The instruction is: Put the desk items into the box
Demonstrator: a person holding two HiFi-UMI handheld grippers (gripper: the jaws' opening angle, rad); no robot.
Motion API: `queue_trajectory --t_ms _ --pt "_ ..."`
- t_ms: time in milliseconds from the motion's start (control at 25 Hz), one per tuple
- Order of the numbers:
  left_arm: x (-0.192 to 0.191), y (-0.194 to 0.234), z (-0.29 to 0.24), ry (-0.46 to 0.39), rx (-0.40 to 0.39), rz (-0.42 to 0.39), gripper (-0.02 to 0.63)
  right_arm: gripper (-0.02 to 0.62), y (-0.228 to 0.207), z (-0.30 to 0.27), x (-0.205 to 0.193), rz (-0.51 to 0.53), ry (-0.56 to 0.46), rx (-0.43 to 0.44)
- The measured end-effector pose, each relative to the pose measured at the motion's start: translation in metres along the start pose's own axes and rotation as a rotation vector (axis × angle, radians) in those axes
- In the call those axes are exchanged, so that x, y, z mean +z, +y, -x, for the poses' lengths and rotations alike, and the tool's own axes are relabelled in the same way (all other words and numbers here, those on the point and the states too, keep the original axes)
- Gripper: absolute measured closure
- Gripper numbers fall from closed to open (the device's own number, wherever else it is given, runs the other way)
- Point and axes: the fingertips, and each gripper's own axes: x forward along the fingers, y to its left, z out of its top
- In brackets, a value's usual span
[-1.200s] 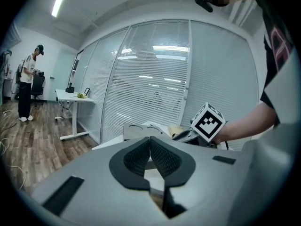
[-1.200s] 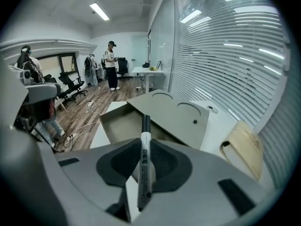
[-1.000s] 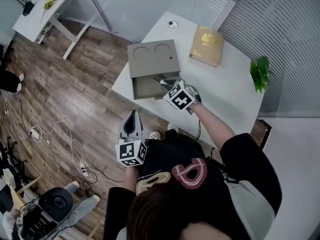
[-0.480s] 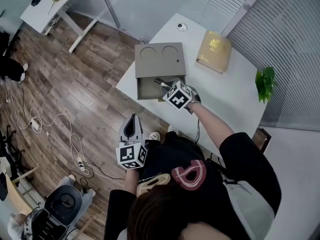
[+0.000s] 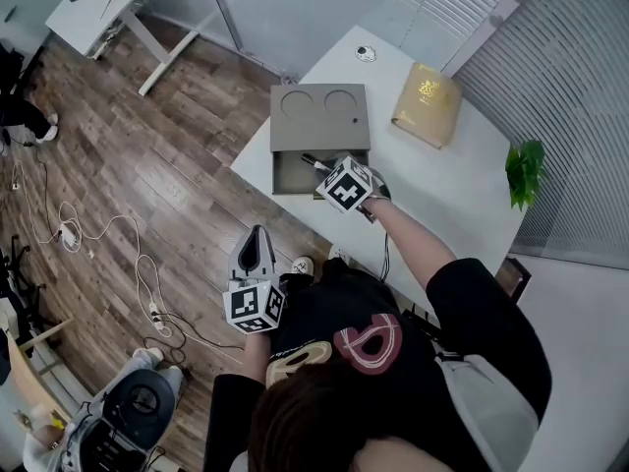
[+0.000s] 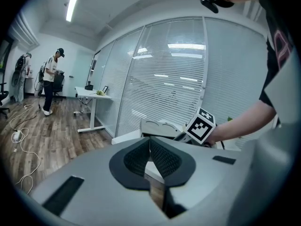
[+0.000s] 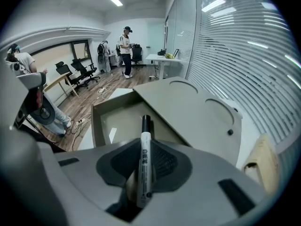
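A grey box (image 5: 316, 116) with two round recesses in its top stands on the white desk (image 5: 447, 190); its drawer (image 5: 295, 173) is pulled out toward the desk's edge. My right gripper (image 5: 324, 168) is shut on a white marker with a black cap (image 7: 144, 161), and the capped end (image 5: 313, 161) pokes over the open drawer (image 7: 120, 121). My left gripper (image 5: 256, 252) hangs off the desk over the wooden floor, its jaws (image 6: 150, 157) closed together with nothing between them.
A tan book (image 5: 428, 103) lies on the desk behind the box, and a small round object (image 5: 366, 54) sits at the far corner. A green plant (image 5: 524, 168) stands at the right edge. Cables (image 5: 108, 264) trail over the floor; people stand in the room beyond.
The right gripper with the marker has sunk a little toward the open drawer. The left gripper has shifted slightly; its jaws look the same.
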Motion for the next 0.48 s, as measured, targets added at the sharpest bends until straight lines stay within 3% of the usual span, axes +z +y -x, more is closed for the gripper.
queue_trajectory --t_ms 480 --pt "0.0080 0.0031 0.0016 -0.024 0.003 0.040 0.588 0.519 0.0007 -0.0051 0.0006 -0.008 0.029 0.015"
